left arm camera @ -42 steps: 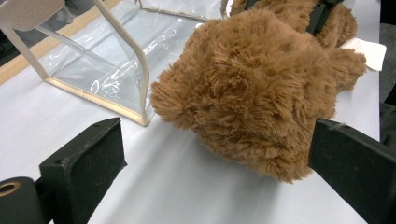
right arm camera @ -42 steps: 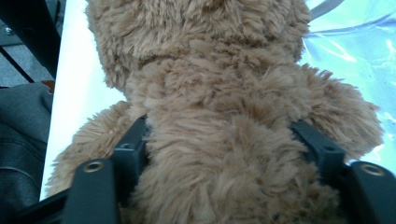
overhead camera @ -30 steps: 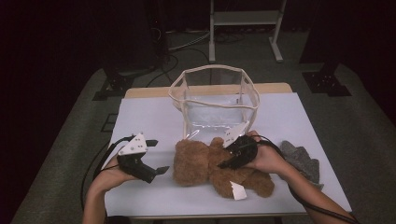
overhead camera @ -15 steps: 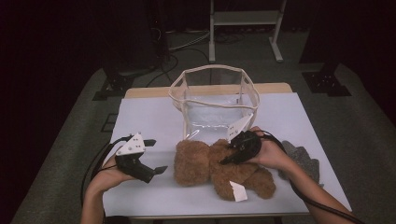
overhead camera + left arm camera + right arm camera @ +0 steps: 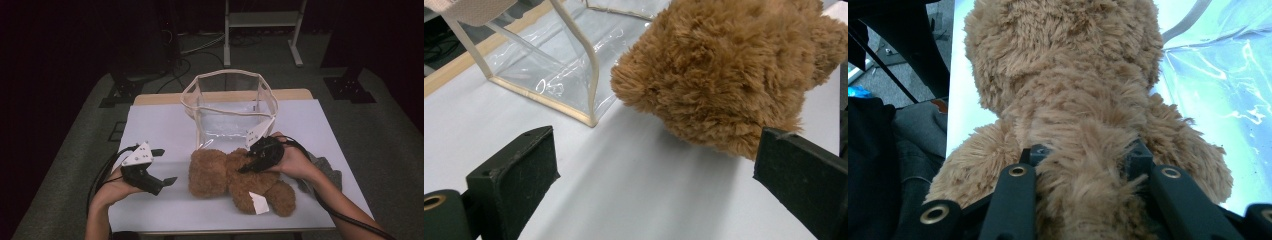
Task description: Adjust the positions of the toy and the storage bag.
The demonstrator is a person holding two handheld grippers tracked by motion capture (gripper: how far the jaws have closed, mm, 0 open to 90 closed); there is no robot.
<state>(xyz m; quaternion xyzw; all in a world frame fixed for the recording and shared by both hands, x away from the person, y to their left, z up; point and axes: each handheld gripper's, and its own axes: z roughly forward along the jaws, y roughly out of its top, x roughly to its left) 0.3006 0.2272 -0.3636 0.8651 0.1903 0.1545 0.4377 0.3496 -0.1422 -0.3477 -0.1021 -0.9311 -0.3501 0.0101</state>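
A brown teddy bear (image 5: 235, 180) is seen lying on the white counter (image 5: 160, 125), just in front of a clear plastic bag (image 5: 230, 107) with cream trim that stands open at the top. The bear's head points toward the person's left; its body and legs run toward the right, and a white tag (image 5: 258, 203) lies on the lower body.

Right gripper (image 5: 250, 162): placed on the bear's middle. In the right gripper view the two black jaws are pressed into the fur on either side of the bear's body (image 5: 1078, 150), with plush bulging between them. The jaws have just been closing, with the bear between them; the bear is now pinched. The right hand (image 5: 290, 162) is wrapped round the gripper body, and its cable trails off toward the counter's right edge.

Left gripper (image 5: 162, 167): held just left of the bear's head, apart from it. In the left gripper view the jaws are spread wide with bare counter between them; nothing is held. The bear's head (image 5: 719, 75) is seen ahead, nearer the right-hand jaw, and a corner of the bag (image 5: 574, 70) to the left of it.

A grey cloth (image 5: 327, 170) lies on the counter beside the right forearm.
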